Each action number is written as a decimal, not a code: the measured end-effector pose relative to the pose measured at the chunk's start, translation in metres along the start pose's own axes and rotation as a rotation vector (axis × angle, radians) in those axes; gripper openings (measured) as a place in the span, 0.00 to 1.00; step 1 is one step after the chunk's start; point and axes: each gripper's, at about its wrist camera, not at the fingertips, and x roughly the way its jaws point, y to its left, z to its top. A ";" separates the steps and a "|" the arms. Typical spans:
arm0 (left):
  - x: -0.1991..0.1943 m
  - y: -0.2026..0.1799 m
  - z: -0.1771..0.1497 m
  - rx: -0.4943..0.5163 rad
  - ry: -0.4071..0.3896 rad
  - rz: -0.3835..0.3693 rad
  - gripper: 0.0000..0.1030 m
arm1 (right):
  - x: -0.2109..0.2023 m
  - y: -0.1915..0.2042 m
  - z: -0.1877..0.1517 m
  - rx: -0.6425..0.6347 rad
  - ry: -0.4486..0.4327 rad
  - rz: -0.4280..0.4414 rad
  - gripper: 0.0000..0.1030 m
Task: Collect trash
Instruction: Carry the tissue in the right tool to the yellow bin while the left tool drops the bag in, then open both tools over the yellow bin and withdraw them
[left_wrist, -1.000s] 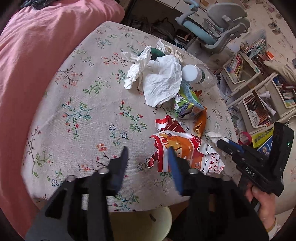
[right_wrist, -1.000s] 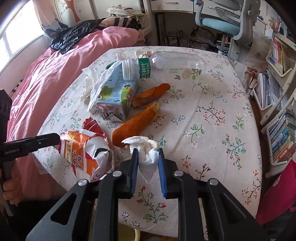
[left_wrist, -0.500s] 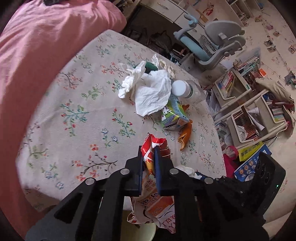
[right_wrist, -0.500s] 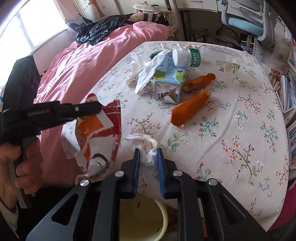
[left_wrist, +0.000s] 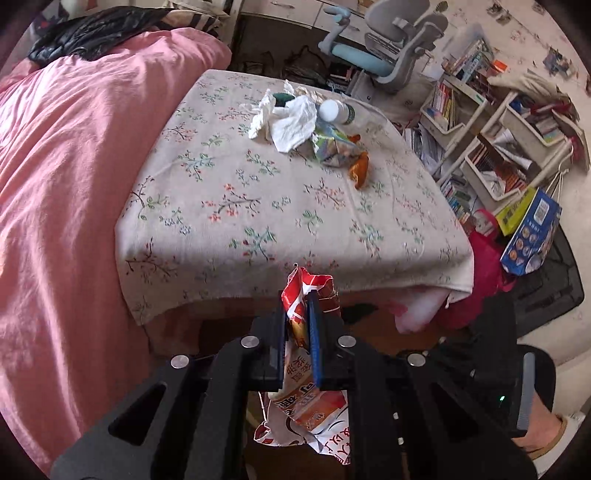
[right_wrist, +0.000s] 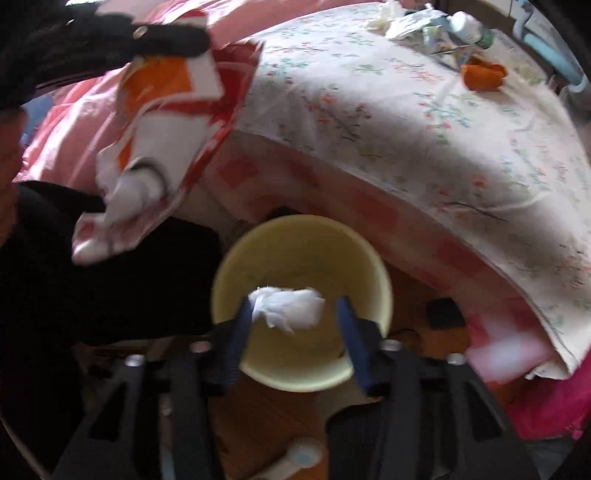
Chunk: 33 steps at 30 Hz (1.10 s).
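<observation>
A table draped in a floral tablecloth (left_wrist: 280, 206) is seen beside a bed with a pink duvet (left_wrist: 62, 177); a grey-and-blue office chair (left_wrist: 380, 40) and cluttered book racks (left_wrist: 491, 147) are set behind and to the right. Left on the cloth at the far end are crumpled white tissues (left_wrist: 288, 118), a clear plastic bottle (left_wrist: 336, 110) with a white cap, a crushed drink carton (left_wrist: 332, 147) and an orange peel (left_wrist: 360, 170).

Compared with a second earlier, both tools have been carried off the tabletop to below its near edge. The red-and-orange snack wrapper (left_wrist: 306, 369), then lying on the cloth, is now clamped between the nearly closed fingers of the left gripper (left_wrist: 297, 332) and hangs in the air. The right gripper (right_wrist: 293, 321), then pinched on the white tissue wad (right_wrist: 288, 306), is now spread wide; the wad is seen against its left finger, directly over the pale yellow bin (right_wrist: 301, 302). Nothing else can be made out inside the bin.
</observation>
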 end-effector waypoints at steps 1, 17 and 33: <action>0.002 -0.005 -0.006 0.014 0.013 0.013 0.10 | -0.006 -0.006 0.000 0.020 -0.018 -0.017 0.54; 0.005 -0.021 -0.009 0.048 -0.150 0.216 0.60 | -0.052 -0.187 0.087 0.428 -0.289 -0.356 0.82; -0.007 0.011 0.085 -0.053 -0.344 0.354 0.82 | -0.005 -0.238 0.157 0.480 -0.246 -0.368 0.94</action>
